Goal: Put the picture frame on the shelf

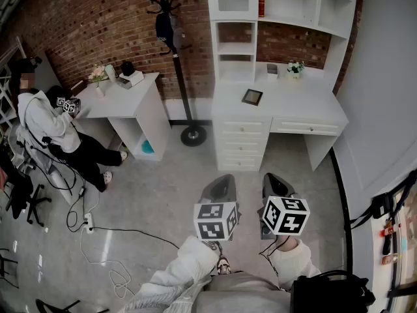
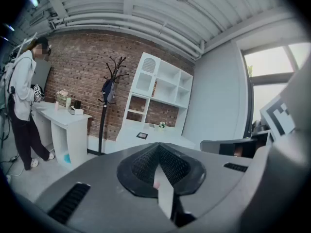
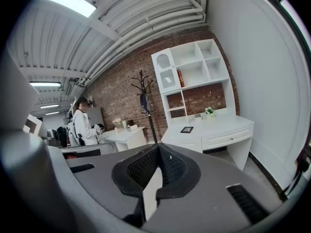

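Note:
A small dark picture frame (image 1: 252, 96) lies flat on the white desk (image 1: 306, 103), under the white shelf unit (image 1: 287, 8) against the brick wall. It also shows far ahead as the picture frame (image 2: 142, 135) in the left gripper view and the picture frame (image 3: 186, 129) in the right gripper view. Both grippers hang over the floor, well short of the desk and side by side. The left gripper (image 1: 225, 177) and the right gripper (image 1: 272, 176) point toward the desk. The left gripper (image 2: 158, 145) and the right gripper (image 3: 159, 145) each show their jaws meeting with nothing between them.
A black coat stand (image 1: 176, 57) rises left of the desk. Further left is a second white desk (image 1: 130, 106) where a person (image 1: 45, 119) stands. A small plant (image 1: 295, 68) sits on the main desk, cables (image 1: 98, 233) trail on the floor, and a black bag (image 1: 332, 295) is at my right.

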Available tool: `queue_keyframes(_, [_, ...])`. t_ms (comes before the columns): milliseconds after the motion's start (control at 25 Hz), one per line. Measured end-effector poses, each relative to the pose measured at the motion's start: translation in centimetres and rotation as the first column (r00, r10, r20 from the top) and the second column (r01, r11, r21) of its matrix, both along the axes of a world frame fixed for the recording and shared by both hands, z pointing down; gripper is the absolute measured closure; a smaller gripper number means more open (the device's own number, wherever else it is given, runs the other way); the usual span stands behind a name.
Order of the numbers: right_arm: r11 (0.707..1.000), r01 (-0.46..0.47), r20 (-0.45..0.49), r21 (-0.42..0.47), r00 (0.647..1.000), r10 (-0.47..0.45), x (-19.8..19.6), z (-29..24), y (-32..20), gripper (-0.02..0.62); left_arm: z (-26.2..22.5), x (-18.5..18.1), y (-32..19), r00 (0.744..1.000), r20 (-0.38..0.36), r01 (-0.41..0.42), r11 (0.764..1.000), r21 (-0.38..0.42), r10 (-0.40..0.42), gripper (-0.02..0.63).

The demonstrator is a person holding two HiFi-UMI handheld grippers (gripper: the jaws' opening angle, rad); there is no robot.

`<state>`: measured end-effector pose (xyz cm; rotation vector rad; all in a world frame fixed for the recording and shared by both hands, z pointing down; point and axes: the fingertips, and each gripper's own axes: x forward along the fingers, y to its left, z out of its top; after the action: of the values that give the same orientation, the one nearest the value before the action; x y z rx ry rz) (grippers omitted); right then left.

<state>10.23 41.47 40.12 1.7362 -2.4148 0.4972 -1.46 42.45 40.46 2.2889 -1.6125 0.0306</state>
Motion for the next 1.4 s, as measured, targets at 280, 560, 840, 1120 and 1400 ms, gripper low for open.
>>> queue_keyframes(280, [1.000, -0.006, -0.018, -0.011, 1.000, 0.005, -0.6, 0.6, 0.0, 0.572, 0.8, -1.1, -0.3, 1.000, -0.023, 0.006, 1.000, -0.023, -0.006, 0.598])
queue_keyframes(560, [1.000, -0.015, 0.090, -0.019, 0.996, 0.016, -1.3, 0.9, -1.6, 0.572, 1.2, -1.6, -1.8, 1.000, -0.020, -0.011, 1.000, -0.016, 0.011, 0.598])
queue_keyframes(840, [0.999, -0.039, 0.083, -0.032, 0.996, 0.042, -2.6, 1.6, -3.7, 0.571, 1.3, -3.2, -4.0, 1.000, -0.014, -0.024, 1.000, -0.009, 0.024, 0.598])
queue_keyframes(1120, [0.995, -0.068, 0.087, -0.070, 0.993, 0.074, -2.4, 3.1, -5.1, 0.571, 2.1, -4.1, -6.2, 0.999, -0.037, -0.039, 0.999, -0.037, 0.037, 0.598])
queue_keyframes(1400, [0.993, -0.083, 0.091, -0.088, 0.992, 0.091, -1.8, 3.9, -7.8, 0.571, 3.6, -3.6, -8.7, 0.998, -0.041, -0.056, 0.997, -0.060, 0.053, 0.598])
